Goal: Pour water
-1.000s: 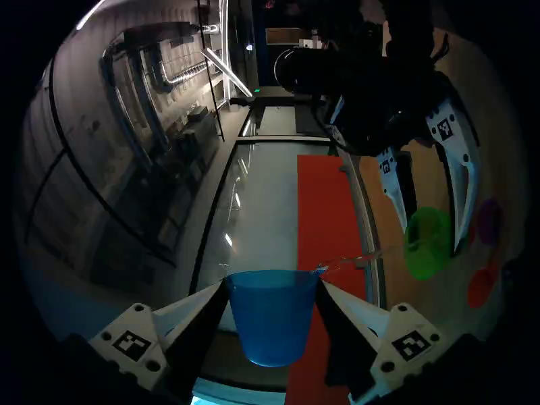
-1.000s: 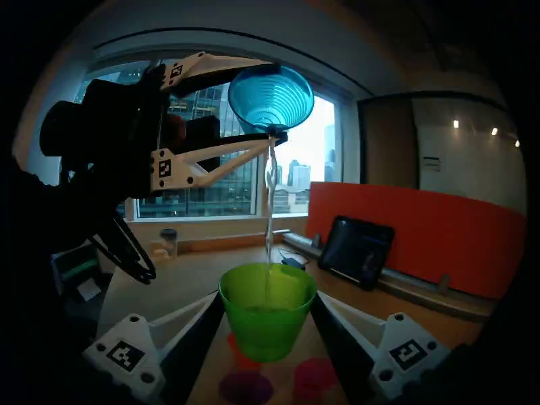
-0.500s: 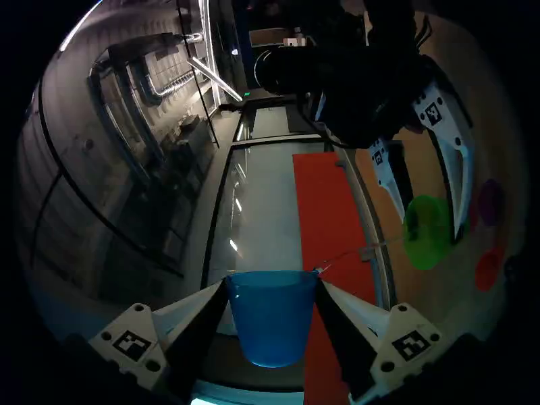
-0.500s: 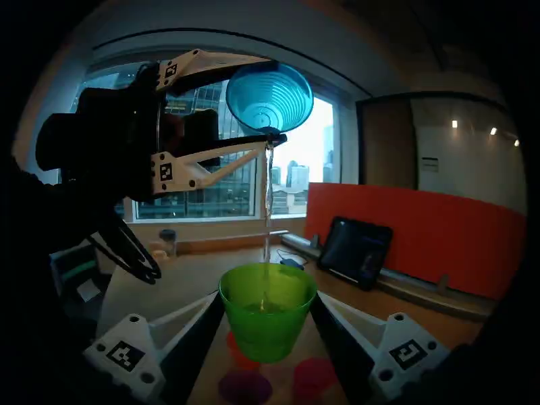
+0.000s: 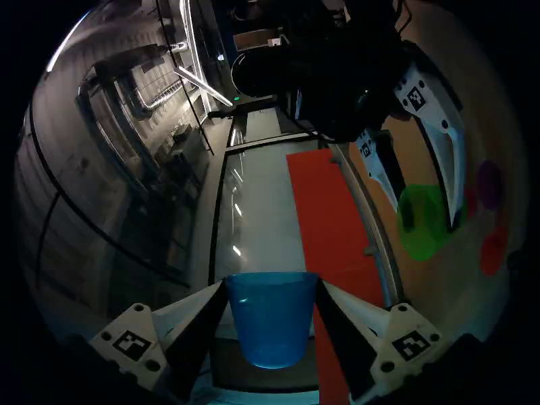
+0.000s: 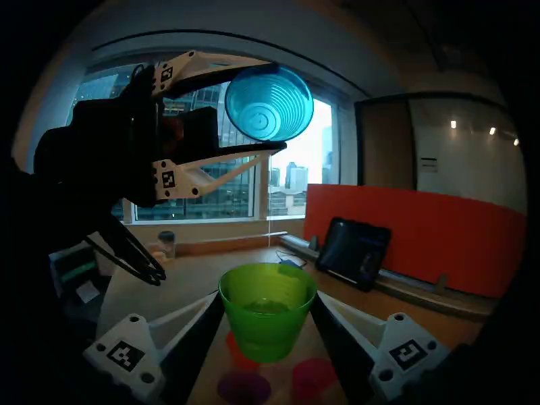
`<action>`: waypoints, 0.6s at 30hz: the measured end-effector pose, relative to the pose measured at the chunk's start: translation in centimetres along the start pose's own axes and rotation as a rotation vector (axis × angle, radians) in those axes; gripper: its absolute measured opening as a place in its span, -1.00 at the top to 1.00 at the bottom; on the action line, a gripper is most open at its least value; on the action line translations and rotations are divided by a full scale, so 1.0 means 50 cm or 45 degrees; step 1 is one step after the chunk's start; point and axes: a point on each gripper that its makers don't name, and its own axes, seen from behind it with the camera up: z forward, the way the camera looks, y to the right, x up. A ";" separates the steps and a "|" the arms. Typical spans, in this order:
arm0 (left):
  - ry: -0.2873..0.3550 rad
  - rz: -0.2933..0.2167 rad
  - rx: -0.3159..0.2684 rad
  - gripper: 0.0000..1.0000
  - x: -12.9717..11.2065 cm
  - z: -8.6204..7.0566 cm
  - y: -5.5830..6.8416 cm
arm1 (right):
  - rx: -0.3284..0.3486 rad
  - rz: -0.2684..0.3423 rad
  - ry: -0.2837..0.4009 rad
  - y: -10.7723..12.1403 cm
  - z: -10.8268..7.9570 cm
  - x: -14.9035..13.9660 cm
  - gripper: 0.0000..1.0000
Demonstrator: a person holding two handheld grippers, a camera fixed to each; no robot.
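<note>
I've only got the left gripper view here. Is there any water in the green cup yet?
Observer: Yes. The right gripper view looks down into the green cup. A shallow pool of water sits at its bottom, well below the rim.
Operator: Which way is my blue cup's mouth facing?
Observer: The blue cup lies tipped on its side above the green cup, with its mouth towards the right camera and its ribbed inside showing.
Operator: Anything nearby I should avoid?
Observer: A dark tablet leans propped in front of the orange partition, off to the green cup's right in that view.
</note>
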 end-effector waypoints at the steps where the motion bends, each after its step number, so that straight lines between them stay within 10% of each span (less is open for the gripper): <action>1: 0.001 0.001 -0.001 -0.76 0.001 0.000 0.001 | 0.000 0.000 0.000 0.000 0.000 0.000 -0.79; 18: 0.012 0.004 0.004 -0.76 0.014 -0.001 0.010 | -0.005 0.001 0.003 0.004 -0.002 0.001 -0.79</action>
